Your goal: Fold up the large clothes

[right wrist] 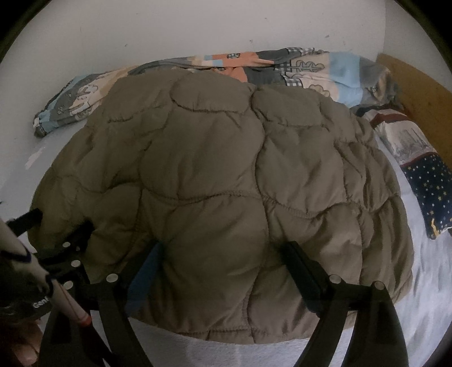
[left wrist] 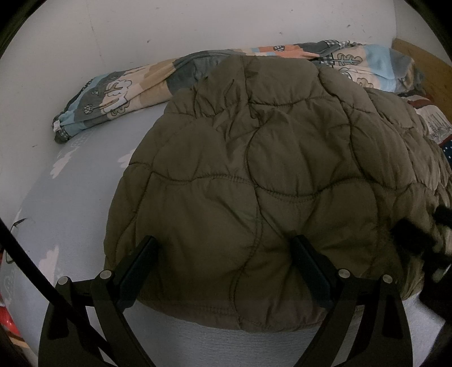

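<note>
**Quilted jacket spread on the bed, both grippers parted over its near hem**

An olive quilted jacket (left wrist: 254,180) (right wrist: 226,180) lies spread across a pale sheet (left wrist: 70,203) (right wrist: 429,271), filling the middle of both wrist views. Its near hem runs just above the bare strip of sheet at the bottom of each view.

The left gripper (left wrist: 224,271) sits over that near edge with its jaws wide apart, one finger at the jacket's left border and the other pressed on the fabric further right; nothing is pinched between them. The right gripper (right wrist: 223,273) is likewise spread open, both fingers resting on the padding near the hem. In the left wrist view it appears blurred at the jacket's right side (left wrist: 418,240); the left gripper shows at the left of the right wrist view (right wrist: 56,240).

Behind the jacket a rumpled patterned duvet (left wrist: 118,93) (right wrist: 325,70) stretches along the white wall (left wrist: 141,28) (right wrist: 169,25), its middle partly hidden by the jacket's far edge. To the right lies a dark blue pillow with stars (right wrist: 429,192), close beside the jacket's right side, in front of a wooden headboard (left wrist: 429,67) (right wrist: 418,93).
</note>
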Action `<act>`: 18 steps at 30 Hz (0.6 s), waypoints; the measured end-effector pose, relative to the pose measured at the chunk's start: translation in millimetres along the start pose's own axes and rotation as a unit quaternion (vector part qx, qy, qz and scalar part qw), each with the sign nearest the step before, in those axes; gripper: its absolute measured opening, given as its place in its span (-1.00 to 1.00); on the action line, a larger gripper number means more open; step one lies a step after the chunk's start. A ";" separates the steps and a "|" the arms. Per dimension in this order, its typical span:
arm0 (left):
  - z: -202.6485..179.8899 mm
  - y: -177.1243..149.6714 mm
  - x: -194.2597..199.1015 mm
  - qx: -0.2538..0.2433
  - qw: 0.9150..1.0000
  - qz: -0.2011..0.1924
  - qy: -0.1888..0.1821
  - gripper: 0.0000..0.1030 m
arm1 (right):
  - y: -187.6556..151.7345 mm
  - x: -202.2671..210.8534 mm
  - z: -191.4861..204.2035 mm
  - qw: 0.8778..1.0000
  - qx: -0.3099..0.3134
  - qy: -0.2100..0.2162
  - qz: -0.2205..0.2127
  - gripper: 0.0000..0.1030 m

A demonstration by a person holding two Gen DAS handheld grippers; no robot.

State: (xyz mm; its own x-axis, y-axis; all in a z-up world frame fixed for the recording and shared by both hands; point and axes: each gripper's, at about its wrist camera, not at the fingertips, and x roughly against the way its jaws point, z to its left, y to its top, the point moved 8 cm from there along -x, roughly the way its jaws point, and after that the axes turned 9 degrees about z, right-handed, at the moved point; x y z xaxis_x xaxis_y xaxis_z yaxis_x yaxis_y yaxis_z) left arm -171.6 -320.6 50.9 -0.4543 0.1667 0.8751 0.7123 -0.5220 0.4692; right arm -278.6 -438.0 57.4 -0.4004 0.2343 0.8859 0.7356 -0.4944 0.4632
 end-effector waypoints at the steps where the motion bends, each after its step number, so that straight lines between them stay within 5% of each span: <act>1: 0.1 -0.2 0.0 -0.001 1.000 0.000 -0.001 0.84 | 1.4 3.0 -2.1 1.000 -0.004 0.001 -0.003 0.77; 5: 0.8 0.4 -0.3 -0.002 1.000 0.001 -0.001 0.85 | 9.4 13.9 -25.1 0.999 -0.043 0.003 -0.017 0.77; 11: 1.0 0.6 -0.7 -0.004 1.000 0.001 0.000 0.85 | 1.9 -0.8 -59.4 0.990 -0.134 0.044 0.024 0.77; 18: 1.4 0.9 -0.7 -0.005 1.000 0.001 0.001 0.85 | 0.7 -5.1 -56.0 0.991 -0.124 0.038 0.032 0.79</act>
State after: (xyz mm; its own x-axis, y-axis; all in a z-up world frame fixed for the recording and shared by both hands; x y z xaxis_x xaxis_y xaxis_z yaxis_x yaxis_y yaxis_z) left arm -169.9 -320.0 50.9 -0.4538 0.1640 0.8759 0.7084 -0.5298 0.4663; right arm -306.7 -486.4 51.7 -0.4050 0.1368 0.9040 0.6075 -0.6987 0.3779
